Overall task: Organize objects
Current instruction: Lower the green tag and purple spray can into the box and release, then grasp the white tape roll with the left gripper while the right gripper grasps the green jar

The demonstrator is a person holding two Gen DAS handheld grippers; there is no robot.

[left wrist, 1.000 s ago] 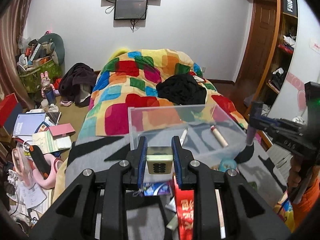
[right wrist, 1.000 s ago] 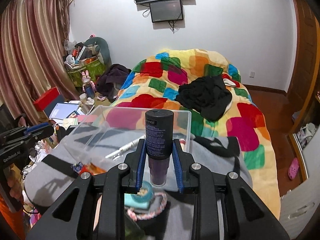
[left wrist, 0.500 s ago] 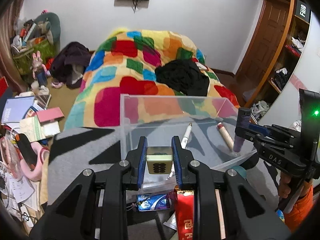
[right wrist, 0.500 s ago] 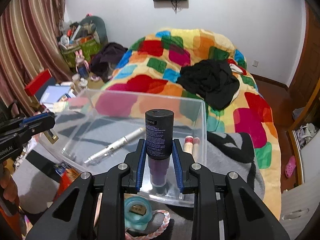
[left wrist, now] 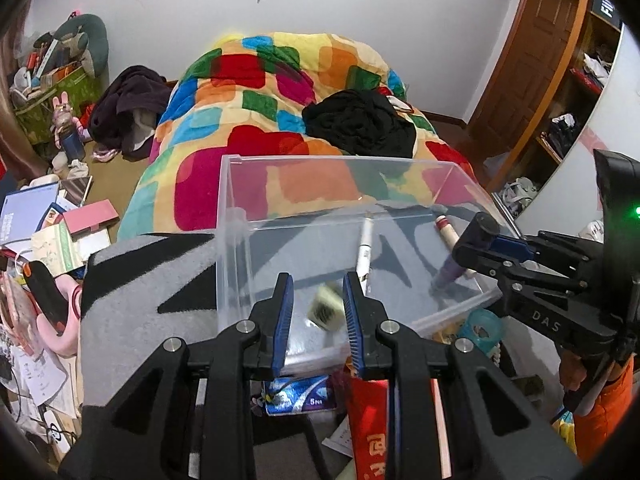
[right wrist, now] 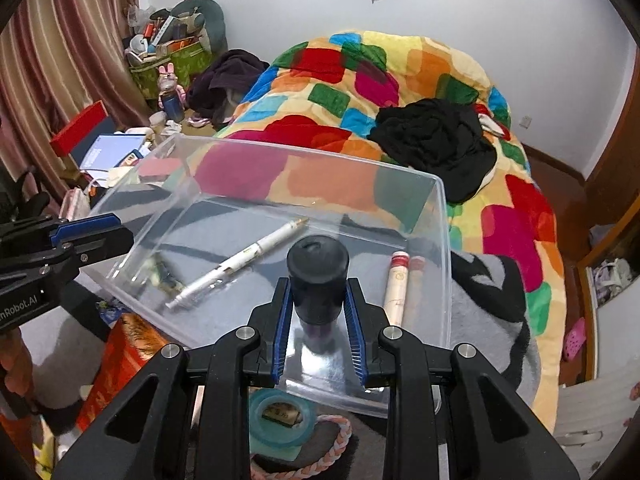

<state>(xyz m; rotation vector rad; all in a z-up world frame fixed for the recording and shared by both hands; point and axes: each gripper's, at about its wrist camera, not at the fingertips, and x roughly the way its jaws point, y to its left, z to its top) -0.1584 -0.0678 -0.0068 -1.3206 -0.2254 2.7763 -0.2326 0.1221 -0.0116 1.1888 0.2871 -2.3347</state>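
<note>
Left gripper (left wrist: pixel 316 314): jaws parted, nothing held. One mahjong tile (left wrist: pixel 326 311) is seen blurred and tilted in the gap between them, touching neither pad, inside the near end of the box; its face markings cannot be read.

Right gripper (right wrist: pixel 319 314): jaws closed on one dark bottle (right wrist: pixel 318 280) with a black cap, held upright over the near right part of the box. The bottle's lower part is purple; its label is not legible. Whether its base touches the box floor cannot be told.

Clear plastic box (right wrist: pixel 442 264): one, open-topped, set on the grey and black blanket (left wrist: pixel 132 304) at the foot of the bed. Contents counted: one white pen (right wrist: pixel 240 262) lying diagonally in the middle; one cream tube (right wrist: pixel 394 290) with a red band, along the right wall; the tile near the left wall.

Outside the box, at its near edge: one teal ring-shaped item (right wrist: pixel 276 420), partly covered by the gripper; one braided pink cord (right wrist: pixel 320 456), partly cut off; one red packet (left wrist: pixel 370 432) bearing gold characters, only partly visible; one blue packet (left wrist: pixel 298 396) marked "5", the rest hidden.

Writing read: "DAS" on the right gripper body in the left view; "mRobot.AI", cut off, on the left gripper body in the right view.

Beyond: one multicoloured quilt (right wrist: pixel 360 80) on the bed, with one black garment (right wrist: pixel 436 140) on it.
</note>
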